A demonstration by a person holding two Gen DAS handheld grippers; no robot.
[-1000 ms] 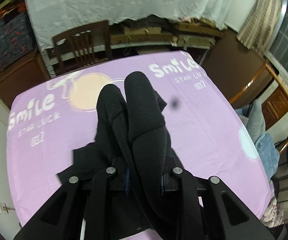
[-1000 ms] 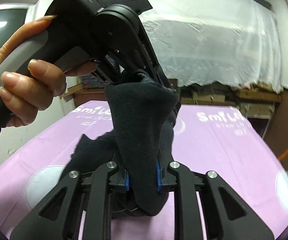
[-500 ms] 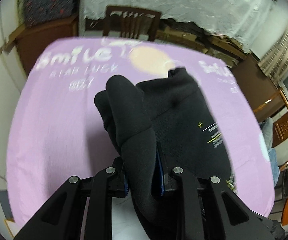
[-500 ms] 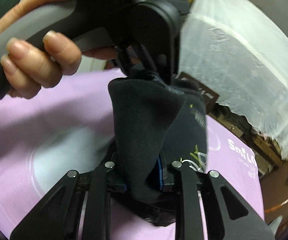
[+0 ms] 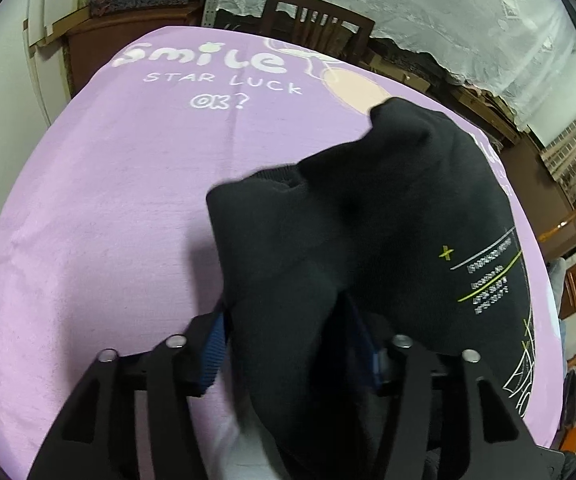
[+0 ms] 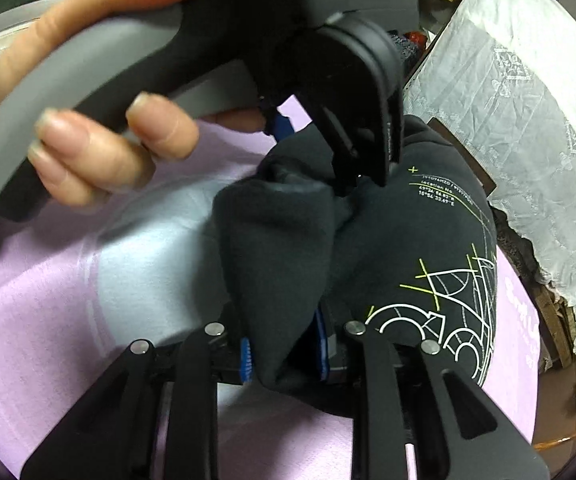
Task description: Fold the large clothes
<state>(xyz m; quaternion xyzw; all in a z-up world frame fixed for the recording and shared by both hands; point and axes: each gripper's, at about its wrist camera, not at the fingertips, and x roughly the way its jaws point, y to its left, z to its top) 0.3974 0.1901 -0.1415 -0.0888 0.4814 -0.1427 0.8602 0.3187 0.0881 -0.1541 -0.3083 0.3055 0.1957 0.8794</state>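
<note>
On the left, my left claw [image 5: 293,344] is pointing down over the tabletop [image 5: 100,216], which is wearing a purple cloth with white words. Its jaws have just been opening, and they are now standing apart. A bunch of the black garment [image 5: 367,240] is still lying between them, but the blue pads [image 5: 214,340] are no longer pressing it on both sides: I am seeing a free strip of the left pad beside the fabric. The rest of the garment is spreading to the right on the tabletop, with its pale printed lines facing up. Behind the tabletop a wooden chair [image 5: 315,20] is standing.

On the right, my right claw [image 6: 286,356] is gripping another fold of the same garment [image 6: 407,240]. Its jaws have just been opening a little, yet the blue pads are touching the cloth on both sides, so it is clamped on the garment. Above it, in the right wrist view, my left hand [image 6: 88,120] is holding the grey handle of the left claw, whose tip is sitting in the fabric. The white drawing on the garment is lying just beside the right claw.
</note>
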